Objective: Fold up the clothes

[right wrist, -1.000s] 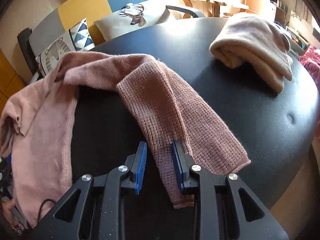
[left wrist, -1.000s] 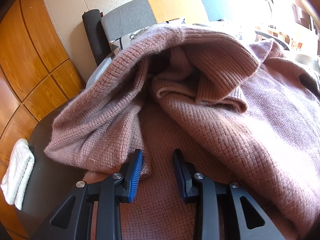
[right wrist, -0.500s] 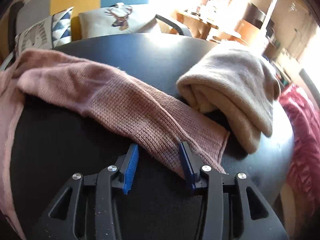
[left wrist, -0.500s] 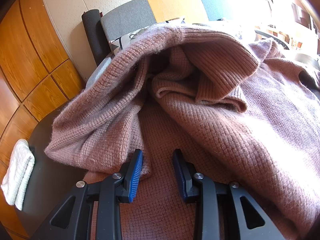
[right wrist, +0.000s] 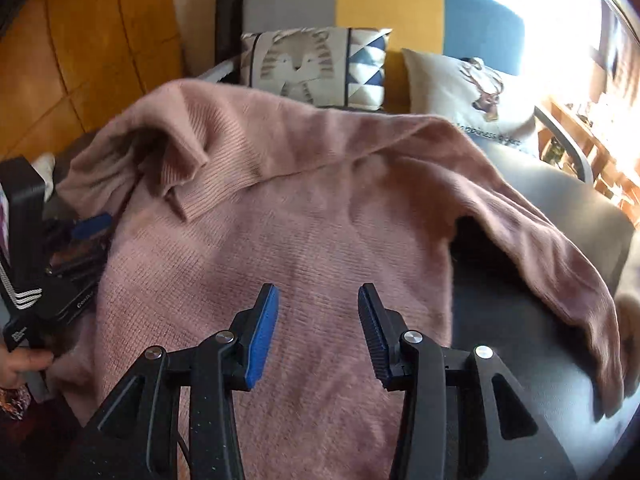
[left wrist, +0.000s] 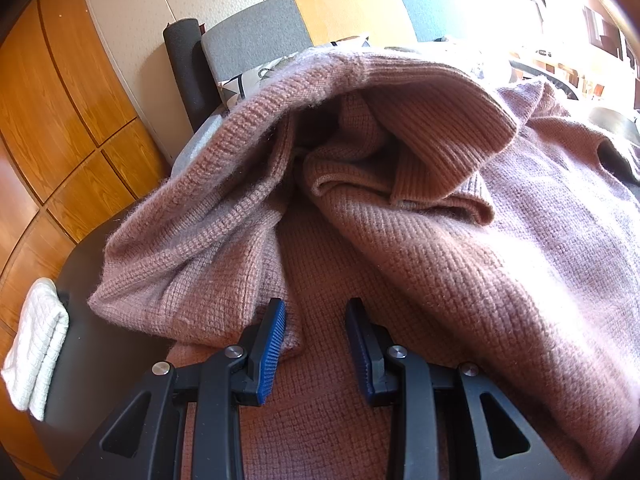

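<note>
Jaws of both grippers apart, empty.

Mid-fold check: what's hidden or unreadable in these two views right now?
- Left wrist view: the pink sweater fills the frame and covers the table beyond it.
- Right wrist view: motion blur; sweater hem hidden behind the right tongs.
- Right wrist view: sleeve cuff blurred near the frame edge.

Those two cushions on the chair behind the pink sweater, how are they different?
The left cushion carries a striped cartoon animal beside blue triangles; the right cushion shows a deer head with a line of text. The left stands upright; the right leans back, lower. Both rest against the chair back, behind the pink sweater.
</note>
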The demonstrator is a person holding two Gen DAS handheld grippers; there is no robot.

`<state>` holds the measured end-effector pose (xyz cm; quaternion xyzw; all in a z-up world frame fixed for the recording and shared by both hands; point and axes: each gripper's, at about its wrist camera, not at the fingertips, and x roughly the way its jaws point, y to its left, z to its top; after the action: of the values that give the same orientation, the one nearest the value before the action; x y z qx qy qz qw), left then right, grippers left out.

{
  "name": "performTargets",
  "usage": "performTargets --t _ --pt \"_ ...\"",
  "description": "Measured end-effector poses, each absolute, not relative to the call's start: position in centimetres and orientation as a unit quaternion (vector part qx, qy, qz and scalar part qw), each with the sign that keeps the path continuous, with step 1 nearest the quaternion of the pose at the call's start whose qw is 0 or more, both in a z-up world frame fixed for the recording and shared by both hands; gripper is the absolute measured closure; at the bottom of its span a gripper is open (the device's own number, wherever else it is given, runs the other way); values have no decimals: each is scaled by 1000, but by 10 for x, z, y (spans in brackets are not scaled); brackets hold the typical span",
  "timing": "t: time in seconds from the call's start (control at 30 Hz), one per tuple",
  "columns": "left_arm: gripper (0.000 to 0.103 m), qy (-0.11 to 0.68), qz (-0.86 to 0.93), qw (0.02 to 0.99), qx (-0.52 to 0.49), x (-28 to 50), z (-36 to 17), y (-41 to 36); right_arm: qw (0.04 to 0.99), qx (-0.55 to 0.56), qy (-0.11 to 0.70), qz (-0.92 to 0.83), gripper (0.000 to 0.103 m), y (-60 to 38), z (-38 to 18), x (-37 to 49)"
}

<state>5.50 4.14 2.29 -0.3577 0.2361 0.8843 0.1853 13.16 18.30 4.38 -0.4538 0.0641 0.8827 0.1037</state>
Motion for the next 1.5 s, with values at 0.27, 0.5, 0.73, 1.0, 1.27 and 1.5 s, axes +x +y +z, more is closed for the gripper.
performTargets --t 0.27,0.5,0.73,1.0,1.27,1.5 --pt "71 243 873 216 -364 59 24 35 98 -495 80 860 55 190 25 149" --pt "71 233 855 266 -379 75 32 17 104 -505 88 852 55 199 25 180" --pt "71 122 866 278 -397 66 69 -41 113 -509 88 849 53 200 25 170" --pt "70 39 841 261 -472 25 63 -106 111 -507 97 849 52 239 28 171" --pt "70 31 835 326 -442 25 74 -69 116 -506 97 849 52 232 29 168" --pt "70 196 861 273 -383 18 77 0 123 -503 97 850 52 224 33 157"
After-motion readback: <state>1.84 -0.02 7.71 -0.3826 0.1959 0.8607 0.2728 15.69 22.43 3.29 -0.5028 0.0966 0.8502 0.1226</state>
